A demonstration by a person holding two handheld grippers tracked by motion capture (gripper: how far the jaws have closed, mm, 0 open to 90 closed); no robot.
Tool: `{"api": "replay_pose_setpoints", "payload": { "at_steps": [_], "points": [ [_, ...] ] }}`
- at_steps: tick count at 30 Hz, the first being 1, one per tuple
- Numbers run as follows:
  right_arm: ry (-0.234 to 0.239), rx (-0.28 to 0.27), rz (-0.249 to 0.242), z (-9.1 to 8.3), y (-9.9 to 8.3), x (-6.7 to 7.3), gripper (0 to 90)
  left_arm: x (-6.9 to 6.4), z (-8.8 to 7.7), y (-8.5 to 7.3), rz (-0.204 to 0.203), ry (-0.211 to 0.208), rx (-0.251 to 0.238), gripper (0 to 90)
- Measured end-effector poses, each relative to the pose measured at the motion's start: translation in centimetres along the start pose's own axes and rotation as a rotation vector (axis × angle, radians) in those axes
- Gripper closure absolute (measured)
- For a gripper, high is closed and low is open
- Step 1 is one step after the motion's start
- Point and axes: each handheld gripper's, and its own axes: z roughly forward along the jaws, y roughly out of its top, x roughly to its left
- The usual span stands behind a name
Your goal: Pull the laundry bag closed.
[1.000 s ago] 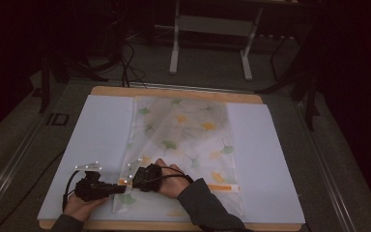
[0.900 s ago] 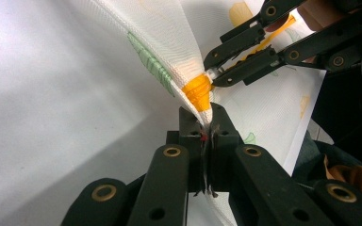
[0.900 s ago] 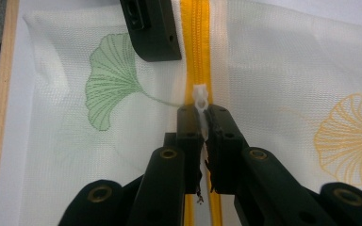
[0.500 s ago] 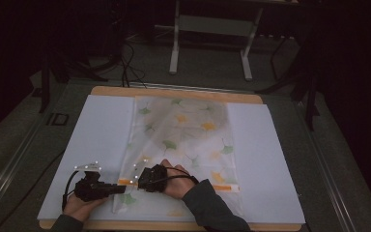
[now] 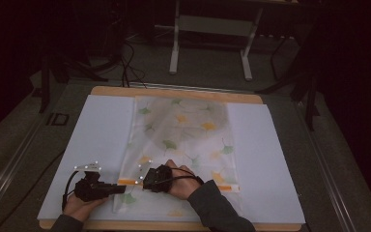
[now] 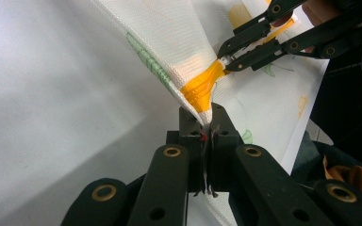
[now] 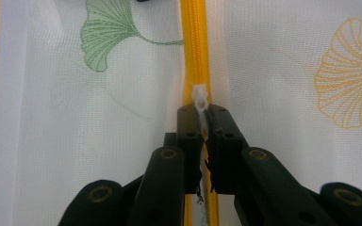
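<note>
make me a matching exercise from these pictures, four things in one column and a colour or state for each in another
Things:
1. left tool
2. right tool
3. zipper
4. mat

Colours or states:
A. orange
B. shut on the white zipper pull
C. plain white, under the bag
D. shut on the bag's corner by the zipper end

Pairs: 1-D, 2-B, 3-A, 4-C

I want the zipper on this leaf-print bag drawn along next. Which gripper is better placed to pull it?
The right gripper: its jaws are shut on the white zipper pull, lined up with the orange zipper. The left gripper is clamped on the bag at the zipper's end, suited to anchoring.
</note>
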Motion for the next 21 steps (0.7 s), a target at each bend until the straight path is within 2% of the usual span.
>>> {"api": "replay_pose_setpoints", "payload": {
  "at_steps": [6, 21],
  "points": [
    [-0.002, 0.011, 0.014, -0.2, -0.6, -0.1, 84.7, 0.0, 0.0, 0.0, -0.001, 0.001, -0.002, 87.5],
    [-0.020, 0.040, 0.013, -1.0, -1.9, -0.1, 84.7, 0.1, -0.1, 0.0, -0.001, 0.000, -0.003, 87.4]
  ]
}}
